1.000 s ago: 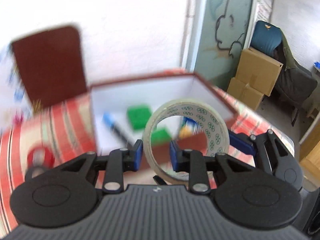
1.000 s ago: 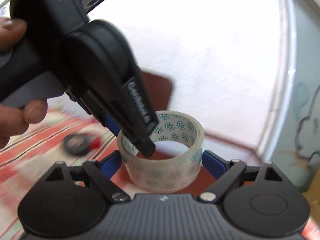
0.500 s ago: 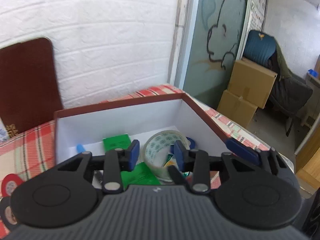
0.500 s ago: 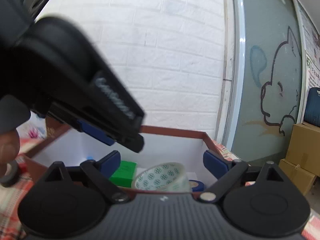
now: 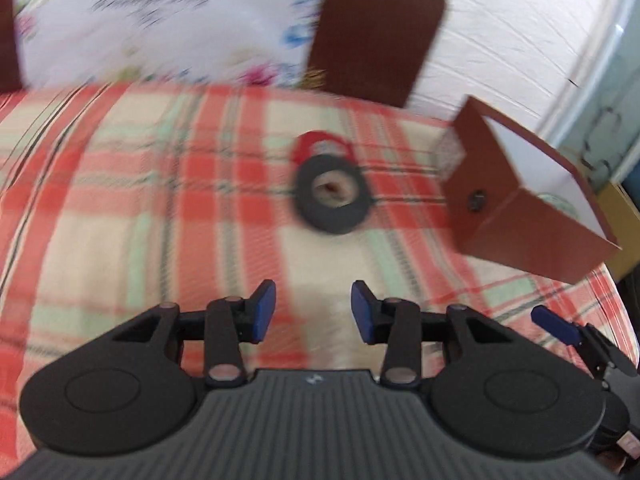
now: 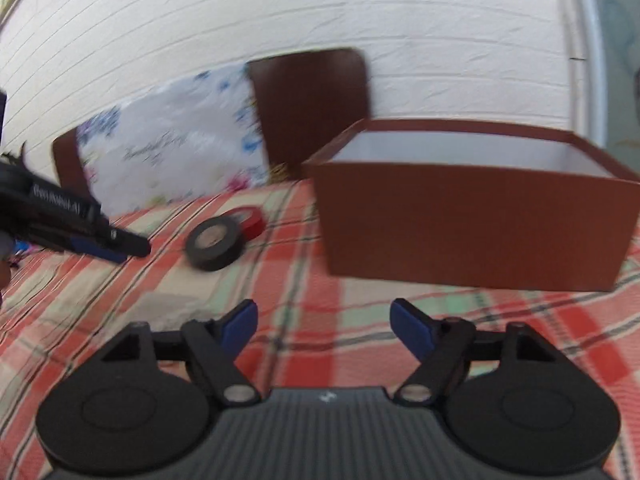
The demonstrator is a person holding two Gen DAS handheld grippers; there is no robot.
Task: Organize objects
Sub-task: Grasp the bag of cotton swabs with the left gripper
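A black tape roll (image 5: pixel 333 197) lies flat on the red plaid cloth, with a red tape roll (image 5: pixel 320 145) just behind it; both also show in the right wrist view, black (image 6: pixel 215 243) and red (image 6: pixel 250 221). The brown open box (image 5: pixel 516 208) with a white inside stands to the right (image 6: pixel 472 224); a bit of the clear tape roll (image 5: pixel 558 203) shows inside it. My left gripper (image 5: pixel 313 312) is open and empty, above the cloth short of the black roll. My right gripper (image 6: pixel 323 326) is open and empty, in front of the box.
A brown box lid (image 5: pixel 380 28) and a flowered white sheet (image 5: pixel 160 20) lean against the white brick wall. The plaid cloth (image 6: pixel 160 292) covers the table. The left gripper's fingertips (image 6: pixel 116 246) reach in from the left in the right wrist view.
The clear tape roll was let go into the box. My left gripper opened and swung left toward the black and red rolls. My right gripper pulled back from the box.
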